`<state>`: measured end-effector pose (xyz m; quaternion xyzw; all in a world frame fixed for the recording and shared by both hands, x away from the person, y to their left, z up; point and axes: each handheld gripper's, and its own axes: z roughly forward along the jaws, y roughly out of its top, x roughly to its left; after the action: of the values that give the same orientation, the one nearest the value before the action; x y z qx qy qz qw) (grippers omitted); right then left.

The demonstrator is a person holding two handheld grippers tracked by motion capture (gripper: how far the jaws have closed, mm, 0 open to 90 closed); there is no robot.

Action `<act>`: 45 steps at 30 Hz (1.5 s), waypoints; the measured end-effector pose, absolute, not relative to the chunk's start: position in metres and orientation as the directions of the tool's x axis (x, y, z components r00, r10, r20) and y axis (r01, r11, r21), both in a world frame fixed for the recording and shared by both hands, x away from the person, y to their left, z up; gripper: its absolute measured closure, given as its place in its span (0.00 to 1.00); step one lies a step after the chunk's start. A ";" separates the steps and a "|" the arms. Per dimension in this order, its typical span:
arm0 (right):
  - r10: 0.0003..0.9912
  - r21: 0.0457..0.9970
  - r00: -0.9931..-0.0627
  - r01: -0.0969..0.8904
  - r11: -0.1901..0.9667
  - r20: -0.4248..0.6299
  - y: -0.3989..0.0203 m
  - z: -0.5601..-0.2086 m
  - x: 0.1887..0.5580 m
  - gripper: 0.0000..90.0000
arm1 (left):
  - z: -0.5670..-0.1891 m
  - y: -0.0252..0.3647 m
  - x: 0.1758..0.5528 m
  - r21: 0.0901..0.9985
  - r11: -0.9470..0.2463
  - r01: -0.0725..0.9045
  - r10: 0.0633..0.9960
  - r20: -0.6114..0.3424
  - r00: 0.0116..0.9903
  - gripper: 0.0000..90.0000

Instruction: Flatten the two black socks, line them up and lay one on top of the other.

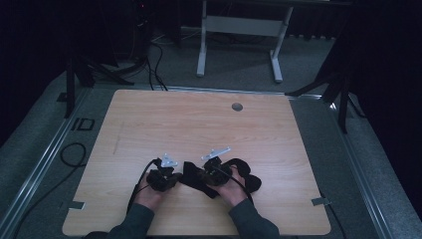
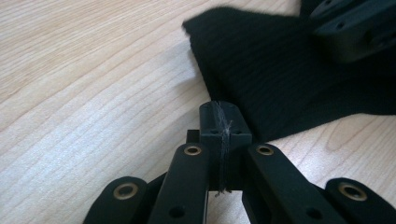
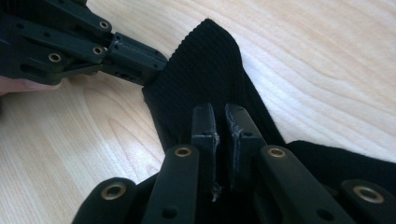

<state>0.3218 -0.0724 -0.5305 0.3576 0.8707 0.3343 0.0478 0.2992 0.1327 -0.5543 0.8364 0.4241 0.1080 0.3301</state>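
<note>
Wooden table [image 1: 149, 124]: left gripper [image 2: 223, 122] jaws pinch black cloth's [image 2: 280, 74] edge; right gripper [image 3: 223, 122] narrow, seemingly pressing it.

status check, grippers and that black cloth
Left gripper shut at the edge of the black cloth. Right gripper nearly shut over the cloth, grip unclear. Table bare around them.

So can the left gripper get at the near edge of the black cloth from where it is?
Probably yes. The left gripper sits shut at the edge of the black cloth with bare table around; the right gripper is farther along.
</note>
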 end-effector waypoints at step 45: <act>0.640 0.591 -0.757 0.577 0.564 0.128 -0.065 -0.546 0.320 0.90 | -0.550 0.117 0.290 0.684 -0.474 0.555 0.741 -0.031 0.671 0.97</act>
<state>0.3197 -0.0647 -0.5461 0.3447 0.8827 0.3152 0.0505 0.2904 0.1166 -0.5501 0.8476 0.3821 0.1357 0.3421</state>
